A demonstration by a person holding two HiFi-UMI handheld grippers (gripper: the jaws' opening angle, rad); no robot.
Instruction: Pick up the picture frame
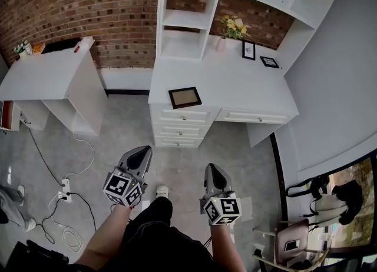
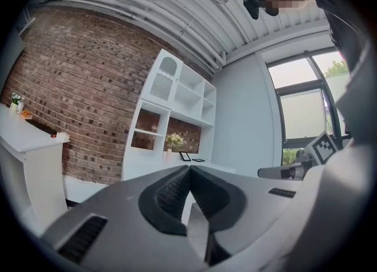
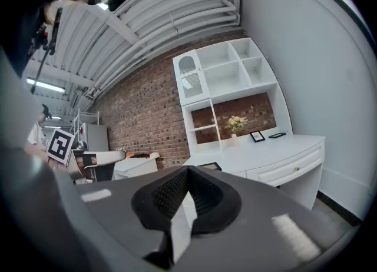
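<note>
2 pairs of jaws sit together, empty: left gripper (image 1: 143, 152), right gripper (image 1: 211, 169). We see the picture frame (image 1: 185, 97) flat on the worktop (image 1: 235, 88), well ahead between them.

My right hand-held gripper (image 3: 187, 171), jaws pressed together with nothing between them, faces the white counter (image 3: 283, 149).
Just past the jaw tips I see the dark picture frame (image 3: 210, 165) lying flat near the counter's front edge. Farther back stand a vase of yellow flowers (image 3: 235, 125) and a small upright frame (image 3: 257, 136), by the brick wall (image 3: 147, 112).
</note>
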